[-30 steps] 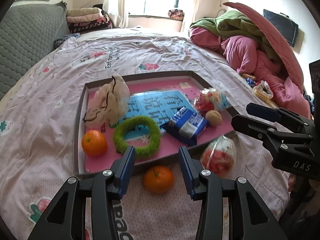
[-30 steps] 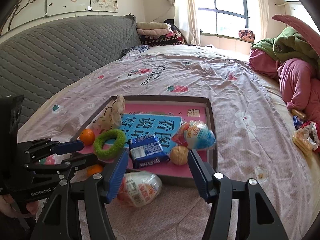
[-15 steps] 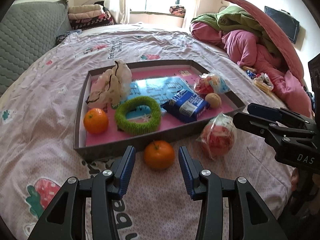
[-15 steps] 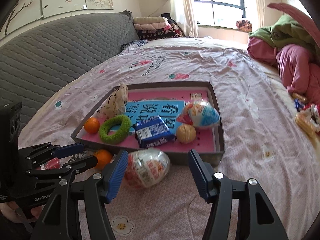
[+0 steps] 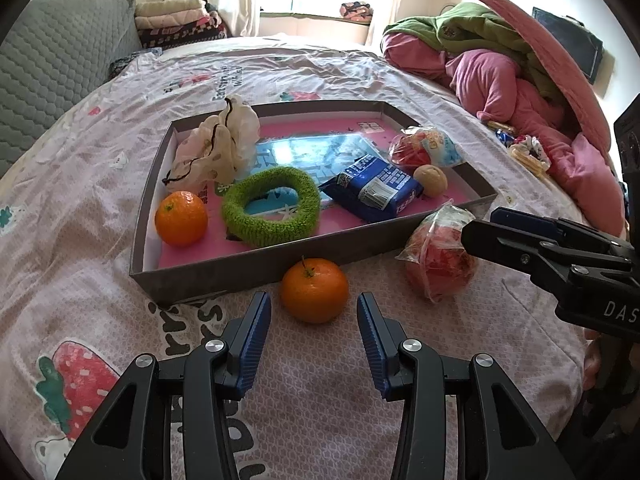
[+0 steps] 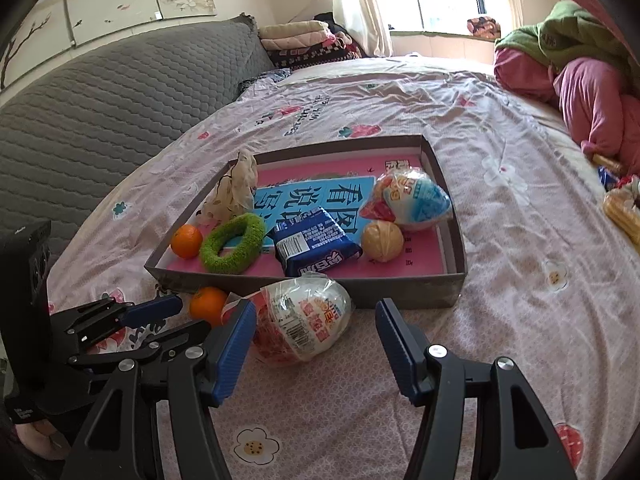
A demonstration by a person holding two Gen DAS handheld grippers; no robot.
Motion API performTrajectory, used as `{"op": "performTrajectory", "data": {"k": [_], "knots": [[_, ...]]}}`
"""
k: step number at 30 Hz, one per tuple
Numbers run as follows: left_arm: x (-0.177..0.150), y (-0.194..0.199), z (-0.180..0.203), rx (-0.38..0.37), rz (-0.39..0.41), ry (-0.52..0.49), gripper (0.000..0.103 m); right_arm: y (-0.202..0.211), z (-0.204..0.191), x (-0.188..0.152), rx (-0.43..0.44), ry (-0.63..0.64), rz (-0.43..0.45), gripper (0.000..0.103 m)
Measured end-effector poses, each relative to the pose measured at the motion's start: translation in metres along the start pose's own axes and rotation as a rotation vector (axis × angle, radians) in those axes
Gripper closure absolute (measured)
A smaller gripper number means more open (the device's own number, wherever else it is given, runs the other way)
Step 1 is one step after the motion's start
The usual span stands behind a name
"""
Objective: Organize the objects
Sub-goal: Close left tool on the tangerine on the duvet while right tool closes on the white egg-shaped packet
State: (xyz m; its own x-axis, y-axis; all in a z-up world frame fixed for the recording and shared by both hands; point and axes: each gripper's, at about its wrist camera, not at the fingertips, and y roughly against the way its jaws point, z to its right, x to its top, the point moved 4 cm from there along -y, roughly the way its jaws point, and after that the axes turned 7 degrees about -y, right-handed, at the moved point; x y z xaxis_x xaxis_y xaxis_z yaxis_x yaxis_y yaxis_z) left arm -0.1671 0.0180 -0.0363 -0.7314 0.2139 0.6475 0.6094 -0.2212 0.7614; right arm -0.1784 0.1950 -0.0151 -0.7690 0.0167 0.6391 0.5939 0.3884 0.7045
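Both grippers have come down toward the bedspread [image 5: 72, 184] in front of the shallow cardboard tray [image 5: 256, 264], and the two loose things outside it now sit larger and closer to their fingers than a second ago. The left gripper [image 5: 314, 320] stands with its jaws apart and holding nothing; the loose orange [image 5: 314, 294] lies on the bedspread just outside the tray's near wall, right ahead of the gap between the blue pads but not yet between them. The right gripper [image 6: 316, 338] is likewise parted and empty, and the plastic-wrapped egg-shaped toy [image 6: 304, 320] rests against the tray's near wall, already partly between its fingers, with the left pad just beside the wrapper. Inside the tray lie a second orange [image 5: 181, 218] at the near left corner, a green fuzzy ring [image 5: 272, 212] beside it, a blue snack packet [image 5: 374, 188], a walnut [image 5: 430, 180], another wrapped egg toy [image 5: 424, 148] toward the right wall, and a crumpled cloth pouch [image 5: 218, 146] at the far left. Since neither jaw opening has changed during the descent, this reads as a double approach: both leftovers look about to be gripped and lifted over the near wall, which would likely finish the tidying. The crinkly wrapper may slip under the pads.
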Motion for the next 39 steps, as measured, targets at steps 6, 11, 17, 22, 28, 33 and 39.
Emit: {"op": "performTrajectory", "data": {"k": [6, 11, 17, 22, 28, 33, 39], "knots": [[-0.001, -0.006, 0.001, -0.004, -0.007, 0.004, 0.057, -0.010, 0.001, -0.001, 0.035, -0.038, -0.029, 0.041], [-0.001, -0.007, 0.000, -0.004, -0.006, 0.008, 0.057, -0.018, 0.002, -0.003, 0.070, -0.072, -0.061, 0.036], [0.003, -0.012, -0.002, -0.007, -0.005, 0.021, 0.057, -0.030, 0.007, -0.002, 0.131, -0.143, -0.100, 0.032], [0.005, -0.017, -0.003, -0.010, -0.003, 0.026, 0.057, -0.038, 0.009, -0.001, 0.168, -0.175, -0.116, 0.032], [0.006, -0.027, -0.004, -0.014, -0.012, 0.035, 0.057, -0.041, 0.006, 0.002, 0.206, -0.186, -0.116, 0.042], [0.006, -0.030, -0.004, -0.018, -0.009, 0.031, 0.063, -0.035, 0.001, 0.002, 0.182, -0.139, -0.094, 0.044], [0.008, -0.026, -0.002, -0.031, 0.003, 0.035, 0.064, -0.018, -0.012, 0.008, 0.129, -0.039, -0.021, 0.044]]}}
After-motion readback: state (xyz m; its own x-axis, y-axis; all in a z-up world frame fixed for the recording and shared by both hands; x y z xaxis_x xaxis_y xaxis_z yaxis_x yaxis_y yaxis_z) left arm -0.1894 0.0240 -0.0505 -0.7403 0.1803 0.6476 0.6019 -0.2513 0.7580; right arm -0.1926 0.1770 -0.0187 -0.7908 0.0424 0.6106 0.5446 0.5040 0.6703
